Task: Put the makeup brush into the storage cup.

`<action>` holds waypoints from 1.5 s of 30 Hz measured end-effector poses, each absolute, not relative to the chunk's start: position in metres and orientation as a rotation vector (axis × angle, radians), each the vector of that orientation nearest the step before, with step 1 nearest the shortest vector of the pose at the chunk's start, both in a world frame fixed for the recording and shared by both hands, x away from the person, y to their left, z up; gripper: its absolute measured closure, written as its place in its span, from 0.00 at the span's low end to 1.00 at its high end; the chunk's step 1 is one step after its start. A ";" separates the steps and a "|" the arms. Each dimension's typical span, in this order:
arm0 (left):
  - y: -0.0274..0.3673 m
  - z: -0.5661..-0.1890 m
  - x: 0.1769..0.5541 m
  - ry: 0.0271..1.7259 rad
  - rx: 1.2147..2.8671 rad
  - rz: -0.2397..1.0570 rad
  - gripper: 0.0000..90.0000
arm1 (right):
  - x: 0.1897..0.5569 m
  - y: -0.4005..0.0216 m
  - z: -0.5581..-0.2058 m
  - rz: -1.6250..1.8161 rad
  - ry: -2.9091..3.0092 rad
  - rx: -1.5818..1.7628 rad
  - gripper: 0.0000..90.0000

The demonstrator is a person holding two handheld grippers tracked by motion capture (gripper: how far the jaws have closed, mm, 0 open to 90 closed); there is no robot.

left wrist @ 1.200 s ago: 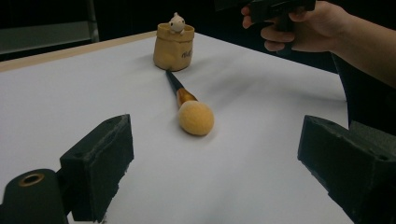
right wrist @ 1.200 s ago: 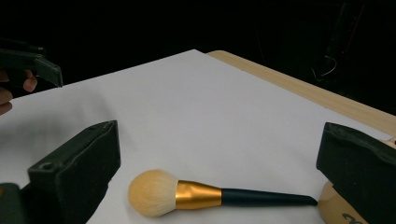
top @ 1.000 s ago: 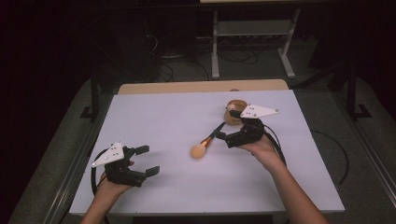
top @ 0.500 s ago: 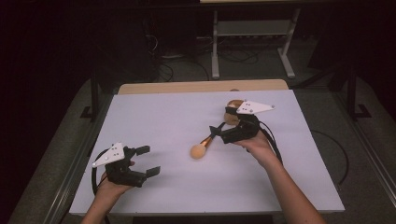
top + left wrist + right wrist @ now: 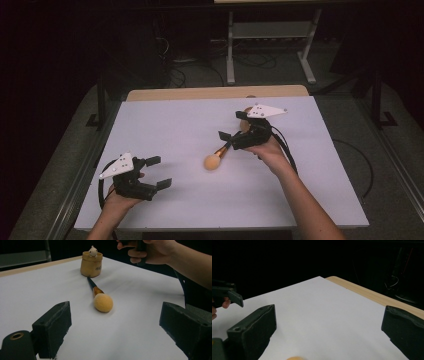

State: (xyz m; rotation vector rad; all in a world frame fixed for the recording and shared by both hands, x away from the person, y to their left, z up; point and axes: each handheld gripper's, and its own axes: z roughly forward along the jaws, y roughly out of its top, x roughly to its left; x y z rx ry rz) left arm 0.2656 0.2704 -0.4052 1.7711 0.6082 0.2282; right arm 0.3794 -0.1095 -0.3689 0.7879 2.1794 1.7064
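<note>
Brush at the middle of the table, pot behind it

The brush [image 5: 218, 156] lies on the table [image 5: 175, 125], its handle pointing back toward the pot [image 5: 91, 261] (apart from it); the left gripper [image 5: 159, 171] sits near-left, the right gripper [image 5: 226, 139] just behind the brush.

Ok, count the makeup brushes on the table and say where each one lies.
1. The makeup brush lies mid-table, its handle pointing toward the small tan pot, under the right gripper. More could be hidden inside the pot.

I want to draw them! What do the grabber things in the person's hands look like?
The left gripper and the right gripper are black, each with two blocky jaws, a grey three-cornered plate on top and a black trailing cable. The forearms are bare, no sleeves.
</note>
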 end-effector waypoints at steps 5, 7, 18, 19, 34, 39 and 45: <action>0.270 -0.405 0.265 0.605 1.779 0.227 0.11 | 0.382 -0.107 -0.366 1.710 2.179 0.791 0.00; 0.270 -0.405 0.266 0.599 1.781 0.231 0.11 | 0.383 -0.107 -0.365 1.712 2.174 0.787 0.00; 0.269 -0.405 0.266 0.601 1.782 0.225 0.11 | 0.391 -0.100 -0.363 1.717 2.180 0.782 0.00; 0.269 -0.405 0.267 0.598 1.785 0.227 0.11 | 0.393 -0.099 -0.363 1.714 2.180 0.782 0.00; 0.273 -0.404 0.268 0.591 1.782 0.237 0.11 | 0.410 -0.085 -0.365 1.674 2.216 0.793 0.00; 0.272 -0.405 0.267 0.598 1.778 0.228 0.11 | 0.415 -0.078 -0.365 1.655 2.239 0.787 0.00; 0.273 -0.405 0.267 0.594 1.781 0.229 0.11 | 0.420 -0.071 -0.365 1.613 2.283 0.764 0.00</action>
